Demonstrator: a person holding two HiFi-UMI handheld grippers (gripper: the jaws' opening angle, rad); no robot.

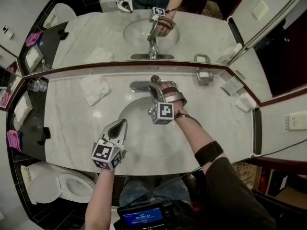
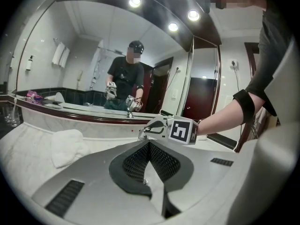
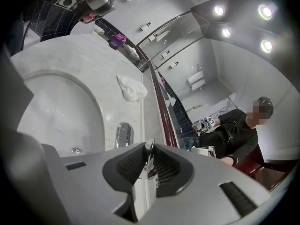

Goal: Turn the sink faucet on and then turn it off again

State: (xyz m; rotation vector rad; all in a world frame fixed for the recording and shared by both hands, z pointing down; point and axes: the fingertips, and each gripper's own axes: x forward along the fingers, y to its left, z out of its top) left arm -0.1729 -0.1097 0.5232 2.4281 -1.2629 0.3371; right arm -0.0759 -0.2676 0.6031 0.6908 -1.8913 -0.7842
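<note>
The chrome faucet (image 1: 152, 83) stands at the back of the oval sink basin (image 1: 136, 128) set in a marble counter. My right gripper (image 1: 156, 88) reaches over the basin and is shut on the faucet's lever. In the right gripper view the thin chrome lever (image 3: 149, 149) is pinched edge-on between the black pads (image 3: 164, 165), above the faucet's base plate (image 3: 123, 135). My left gripper (image 1: 123, 122) hovers at the basin's front left, shut with nothing in it. In the left gripper view its pads (image 2: 157, 158) meet and point toward the right gripper's marker cube (image 2: 183, 129). I see no water running.
A crumpled white towel (image 1: 94, 88) lies on the counter left of the faucet. A soap dish (image 1: 205, 75) sits at the back right, a glass (image 1: 37, 85) at the far left. A mirror runs along the counter's back edge. A toilet (image 1: 57, 186) stands at lower left.
</note>
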